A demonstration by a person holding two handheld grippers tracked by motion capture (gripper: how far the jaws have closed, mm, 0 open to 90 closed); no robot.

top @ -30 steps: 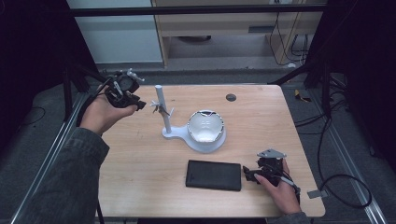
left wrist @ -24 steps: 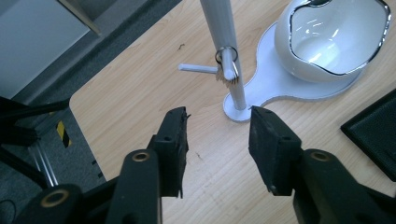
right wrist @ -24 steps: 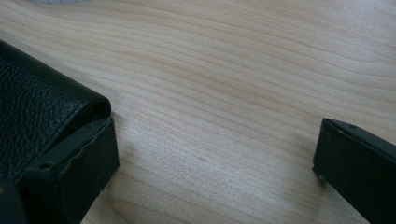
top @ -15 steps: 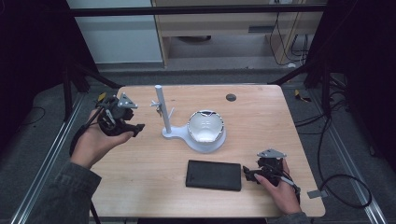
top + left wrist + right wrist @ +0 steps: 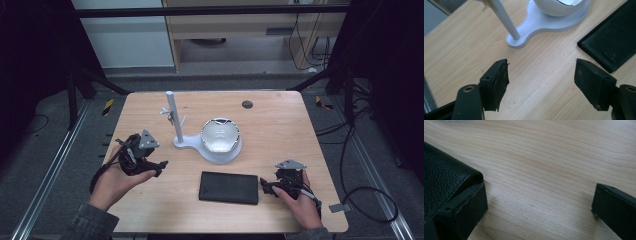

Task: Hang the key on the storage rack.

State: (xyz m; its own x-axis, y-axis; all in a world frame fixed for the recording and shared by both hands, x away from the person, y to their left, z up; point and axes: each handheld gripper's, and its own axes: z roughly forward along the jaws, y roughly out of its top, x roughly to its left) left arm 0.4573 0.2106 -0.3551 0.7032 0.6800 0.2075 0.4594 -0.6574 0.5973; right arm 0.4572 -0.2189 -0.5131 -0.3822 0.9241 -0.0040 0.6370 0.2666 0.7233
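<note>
A: A pale wooden table (image 5: 280,130) was seen from the high view, set over a grey floor with dark frame rails at both sides and a cabinet behind.

B: And on it, a white stand (image 5: 210,147) was placed near the middle, with an upright post (image 5: 173,115) at its left end and a white bowl-shaped cup (image 5: 220,136) on its round base.

A: A black leather wallet (image 5: 229,187) was laid flat in front of that stand, nearer the person's edge, well apart from the post.

B: A small dark disc (image 5: 247,104) was spotted toward the far edge.

A: The left gripper (image 5: 159,167) was held low over the left part of the table, pointed toward the middle. Its jaws had just been opening, and in the left gripper view they were spread wide with only bare wood between them.

B: In that same view the stand's base (image 5: 541,23) and a corner of the wallet (image 5: 610,41) were seen farther off, untouched.

A: The right gripper (image 5: 265,187) was kept by the wallet's right end. Its jaws were parted too.

B: In the right gripper view one jaw was set just against the wallet's rounded edge (image 5: 446,180), the other well away across bare wood. Nothing was clamped.
</note>
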